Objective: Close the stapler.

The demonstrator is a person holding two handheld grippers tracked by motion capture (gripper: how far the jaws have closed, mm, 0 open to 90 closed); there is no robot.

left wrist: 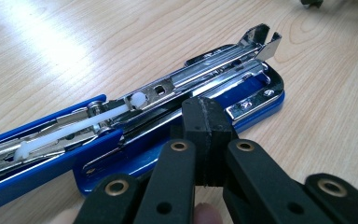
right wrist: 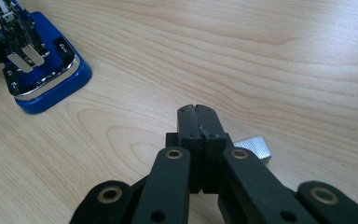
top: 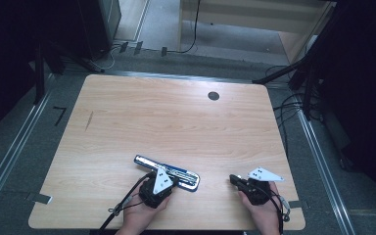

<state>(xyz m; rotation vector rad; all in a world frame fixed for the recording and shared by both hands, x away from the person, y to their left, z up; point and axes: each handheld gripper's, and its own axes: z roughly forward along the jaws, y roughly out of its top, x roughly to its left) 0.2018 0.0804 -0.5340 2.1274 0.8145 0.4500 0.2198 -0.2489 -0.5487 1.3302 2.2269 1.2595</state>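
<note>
The blue metal stapler (top: 166,172) lies flipped open, low in the middle of the high view. The left gripper (left wrist: 204,122), clenched with nothing inside, presses beside its tray. The right gripper (right wrist: 199,122), clenched and empty too, sits by the small silver block of staples (right wrist: 255,148). It should open, then pinch the block gently by its sides.

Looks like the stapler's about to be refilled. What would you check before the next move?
1. Stapler opened flat, channel exposed: ok.
2. Staple strip on the table, beside the right gripper: ok.
3. Right gripper ready to pick up the strip: not ok, jaws shut and empty.
4. Left gripper steadying the stapler: cannot tell, jaws shut over its base.
5. Channel free of old staples: cannot tell.
</note>
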